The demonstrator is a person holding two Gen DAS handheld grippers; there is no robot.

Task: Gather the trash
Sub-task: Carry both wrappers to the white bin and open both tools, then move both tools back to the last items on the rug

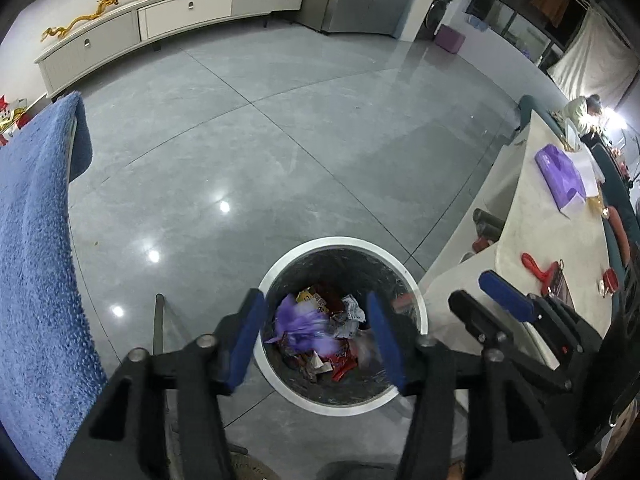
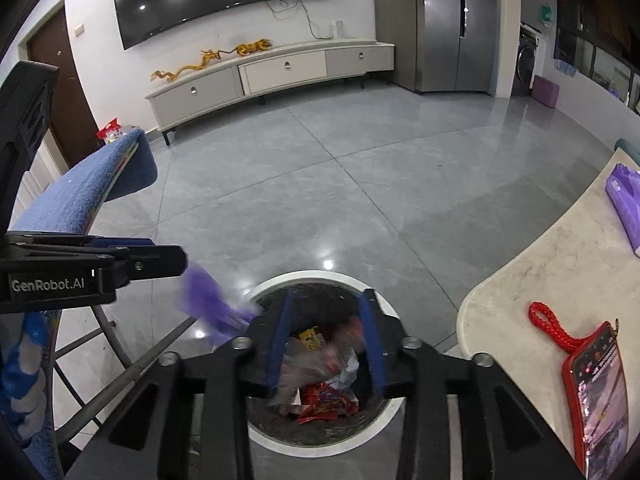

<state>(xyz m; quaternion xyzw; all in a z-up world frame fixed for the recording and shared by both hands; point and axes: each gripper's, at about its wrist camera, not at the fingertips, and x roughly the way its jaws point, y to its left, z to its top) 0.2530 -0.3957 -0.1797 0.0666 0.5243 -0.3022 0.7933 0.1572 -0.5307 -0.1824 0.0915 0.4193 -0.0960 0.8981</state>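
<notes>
A round white-rimmed trash bin point(image 1: 394, 266) with a dark liner stands on the grey floor, holding several wrappers point(image 1: 340, 312). My left gripper point(image 1: 318, 340) is open above the bin, and a blurred purple wrapper point(image 1: 300, 326) falls between its fingers; the wrapper also shows in the right wrist view point(image 2: 208, 306), just below the left gripper's tip point(image 2: 176, 260). My right gripper point(image 2: 328, 344) is open over the bin point(image 2: 384, 304), with a blurred clear wrapper point(image 2: 304, 364) dropping between its fingers. The right gripper also shows in the left wrist view point(image 1: 480, 300).
A pale marble table point(image 2: 540, 280) at right holds a purple pack point(image 2: 624, 204) and a red-cased phone with a red strap point(image 2: 596, 384). A chair draped in a blue towel point(image 1: 36, 240) stands at left. A white TV cabinet point(image 2: 280, 72) lines the far wall.
</notes>
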